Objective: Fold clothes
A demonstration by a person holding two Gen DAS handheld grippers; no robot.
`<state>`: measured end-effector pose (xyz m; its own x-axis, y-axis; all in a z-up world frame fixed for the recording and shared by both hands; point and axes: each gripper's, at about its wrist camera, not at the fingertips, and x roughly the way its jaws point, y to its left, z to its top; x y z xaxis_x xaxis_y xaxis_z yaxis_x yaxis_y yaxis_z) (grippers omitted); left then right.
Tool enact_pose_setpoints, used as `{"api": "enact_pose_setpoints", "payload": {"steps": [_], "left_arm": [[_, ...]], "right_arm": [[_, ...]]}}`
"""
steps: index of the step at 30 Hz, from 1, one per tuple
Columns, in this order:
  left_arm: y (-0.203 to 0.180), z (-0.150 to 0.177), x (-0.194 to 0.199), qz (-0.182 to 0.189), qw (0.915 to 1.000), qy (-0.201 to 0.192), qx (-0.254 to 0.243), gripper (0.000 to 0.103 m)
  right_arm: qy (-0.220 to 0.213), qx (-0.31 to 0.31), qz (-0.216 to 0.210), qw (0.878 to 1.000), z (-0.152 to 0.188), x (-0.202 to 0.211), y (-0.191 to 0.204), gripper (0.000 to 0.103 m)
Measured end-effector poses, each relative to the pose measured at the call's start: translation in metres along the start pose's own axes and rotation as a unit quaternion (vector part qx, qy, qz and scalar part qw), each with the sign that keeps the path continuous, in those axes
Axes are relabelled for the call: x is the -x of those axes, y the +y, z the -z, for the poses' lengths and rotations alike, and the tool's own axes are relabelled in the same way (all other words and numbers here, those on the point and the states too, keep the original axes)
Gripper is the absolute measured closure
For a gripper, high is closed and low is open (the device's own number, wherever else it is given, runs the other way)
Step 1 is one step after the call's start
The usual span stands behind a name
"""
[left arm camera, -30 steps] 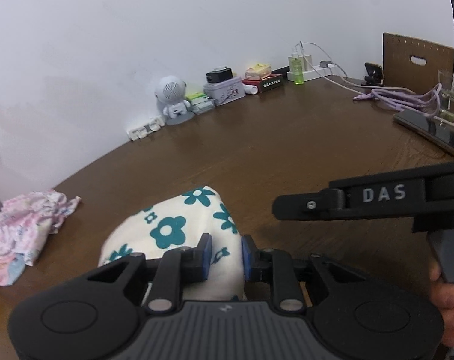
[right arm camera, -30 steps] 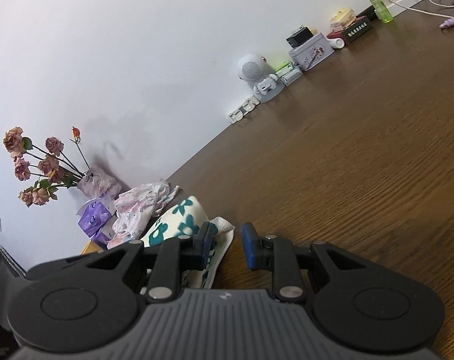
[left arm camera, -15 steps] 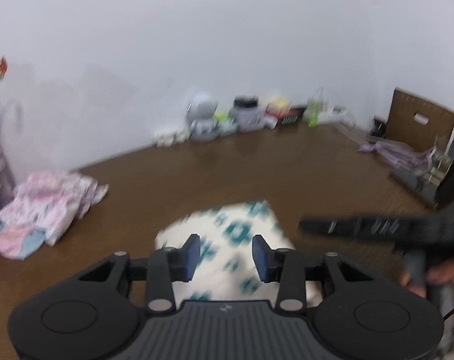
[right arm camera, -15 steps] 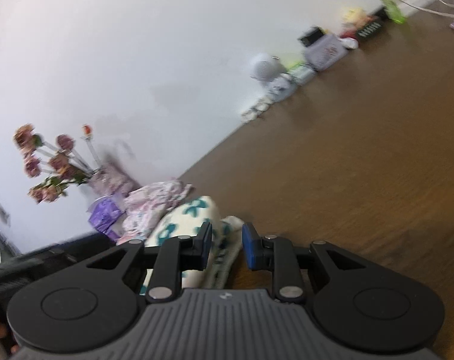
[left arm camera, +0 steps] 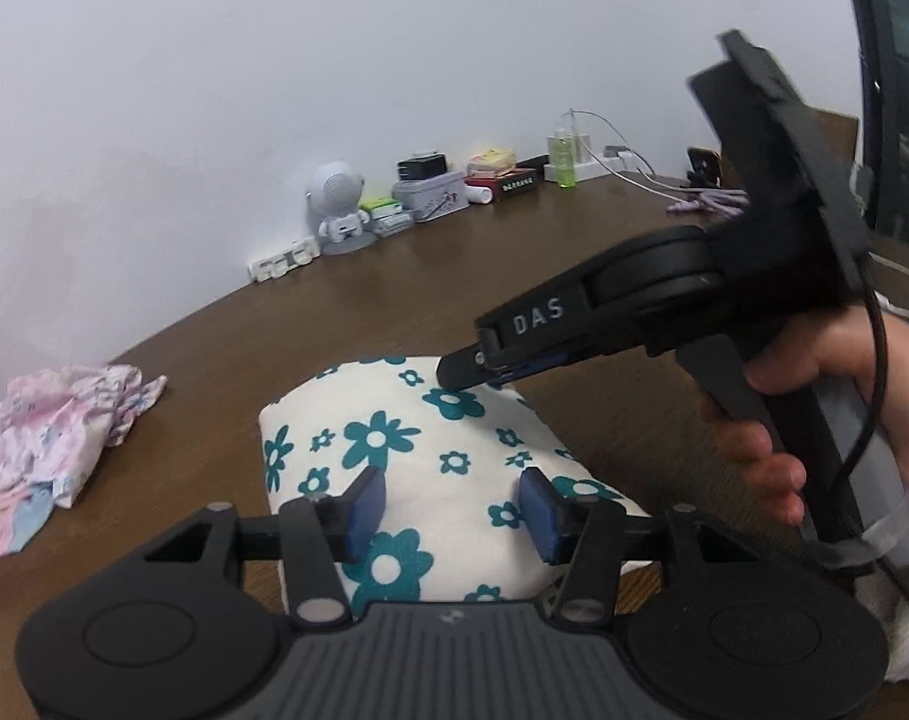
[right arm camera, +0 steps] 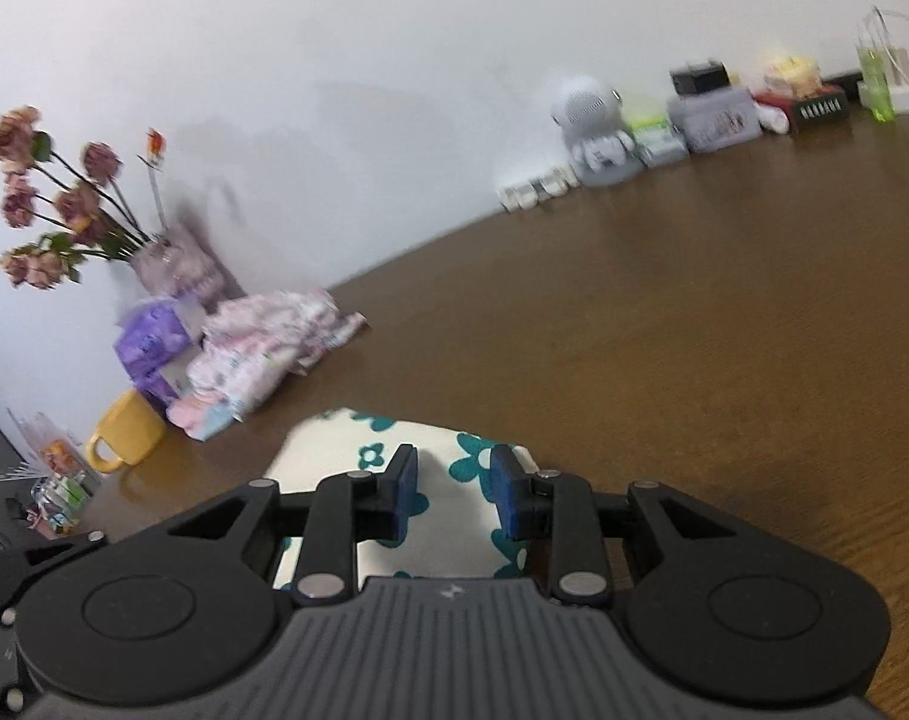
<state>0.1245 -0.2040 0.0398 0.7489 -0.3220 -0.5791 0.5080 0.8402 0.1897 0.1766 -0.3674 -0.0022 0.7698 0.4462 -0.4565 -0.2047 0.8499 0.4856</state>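
On the brown wooden worktop (left arm camera: 466,300) just ahead of us lies the cream cloth with teal flowers (left arm camera: 418,456), gathered into a compact, thick rectangle with rounded edges. Our left tongs (left arm camera: 451,507) stand wide apart above its near end, gripping nothing; our right tongs (right arm camera: 454,483) are parted too, somewhat narrower, poised over the far right corner with nothing between the pads, and in the left view their tip hangs right at the cloth, though we cannot tell if it touches. We judge this piece lies folded as the task wants, so the scene fits either a last pat to flatten it or a parting from it. Well apart to the left lies a crumpled pink patterned garment (left arm camera: 52,426), loose and unfolded; if it is part of the job, it would call for spreading flat before any crease is made. Beside it stand a yellow mug (right arm camera: 127,438), a purple packet (right arm camera: 154,342) and a bunch of dried roses (right arm camera: 52,204). Along the white wall (left arm camera: 334,90) sit a small astronaut figure (left arm camera: 340,207), a tin (left arm camera: 433,195), a green bottle (left arm camera: 562,162) and trailing cables (left arm camera: 709,201).
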Motion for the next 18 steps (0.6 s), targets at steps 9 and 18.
{"api": "enact_pose_setpoints", "payload": {"steps": [9,18], "left_arm": [[0.055,0.018,0.066,0.022,0.9955,-0.064,0.066,0.043],[0.048,0.059,0.054,0.038,0.9993,-0.002,0.007,0.041]], "right_arm": [[-0.036,0.032,-0.036,0.998,0.034,0.073,0.015,0.069],[-0.014,0.133,0.011,0.991,0.085,0.090,0.052,0.063]]}}
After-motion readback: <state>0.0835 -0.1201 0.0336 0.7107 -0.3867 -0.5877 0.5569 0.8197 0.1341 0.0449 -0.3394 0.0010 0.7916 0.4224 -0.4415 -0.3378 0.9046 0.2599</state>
